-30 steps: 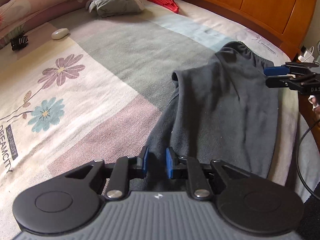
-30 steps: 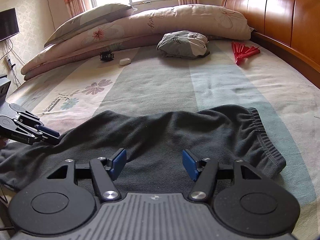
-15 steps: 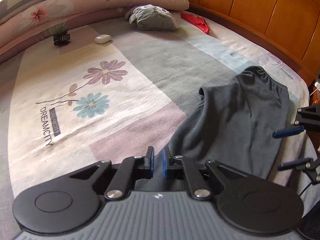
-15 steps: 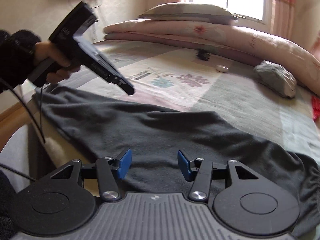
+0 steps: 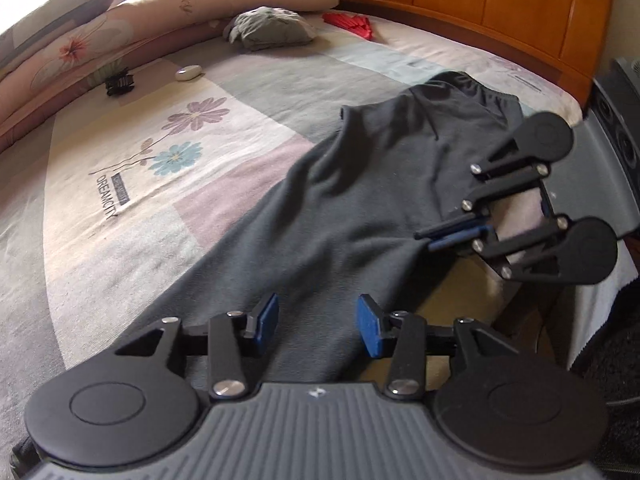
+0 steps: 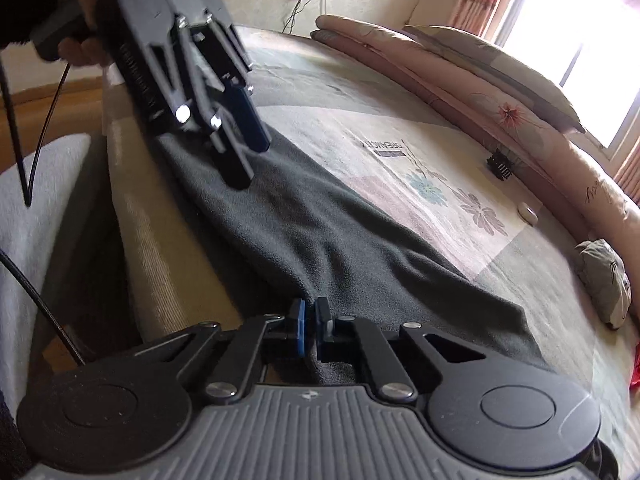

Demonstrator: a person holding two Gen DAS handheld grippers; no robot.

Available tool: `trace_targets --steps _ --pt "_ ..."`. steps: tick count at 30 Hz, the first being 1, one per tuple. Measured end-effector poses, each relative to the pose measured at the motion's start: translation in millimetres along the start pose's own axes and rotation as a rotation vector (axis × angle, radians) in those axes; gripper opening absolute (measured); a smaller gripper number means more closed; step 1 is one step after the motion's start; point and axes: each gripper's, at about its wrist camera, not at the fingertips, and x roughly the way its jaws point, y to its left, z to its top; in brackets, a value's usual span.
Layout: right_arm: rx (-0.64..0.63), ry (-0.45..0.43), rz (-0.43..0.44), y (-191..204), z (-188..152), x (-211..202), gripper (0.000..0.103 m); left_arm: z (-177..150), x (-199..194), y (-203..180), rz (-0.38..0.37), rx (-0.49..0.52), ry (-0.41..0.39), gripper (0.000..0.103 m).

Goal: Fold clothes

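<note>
Low in the frame, the right hand-held gripper (image 6: 309, 326) pinches the dark trousers (image 6: 320, 240) on the bed (image 6: 400, 136); the left hand-held gripper (image 5: 318, 326) gapes wide above them.

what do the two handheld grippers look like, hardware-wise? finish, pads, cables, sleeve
Both match: the left gripper and right gripper have matte black linkage arms with silver pivot screws, blue pads on the fingers, round black discs at each side, and a ribbed grey body with a small white logo. A black cable hangs by the left unit, held below a fuzzy black sleeve.
</note>
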Motion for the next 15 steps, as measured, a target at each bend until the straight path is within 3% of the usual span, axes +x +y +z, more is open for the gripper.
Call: trace_targets --steps 4,8,9,10,12,15 --pt "0.054 -0.014 -0.012 -8 6 -3 0.006 2 20 -26 0.02 0.111 -0.018 0.049" --pt "0.09 -0.02 -0.022 -14 11 -5 0.007 3 45 -45 0.2 0.269 -0.029 0.048" --pt "0.09 -0.015 -0.021 -14 11 -5 0.009 4 48 -45 0.243 0.283 -0.031 0.042" --pt "0.09 -0.006 -0.022 -13 10 -4 0.013 5 49 -43 0.256 0.268 -0.035 0.041" --pt "0.055 0.008 -0.045 -7 6 -1 0.034 10 42 -34 0.23 0.196 -0.054 0.041" --pt "-0.029 0.03 -0.124 4 -2 11 0.04 13 32 -23 0.208 0.122 -0.081 0.041"
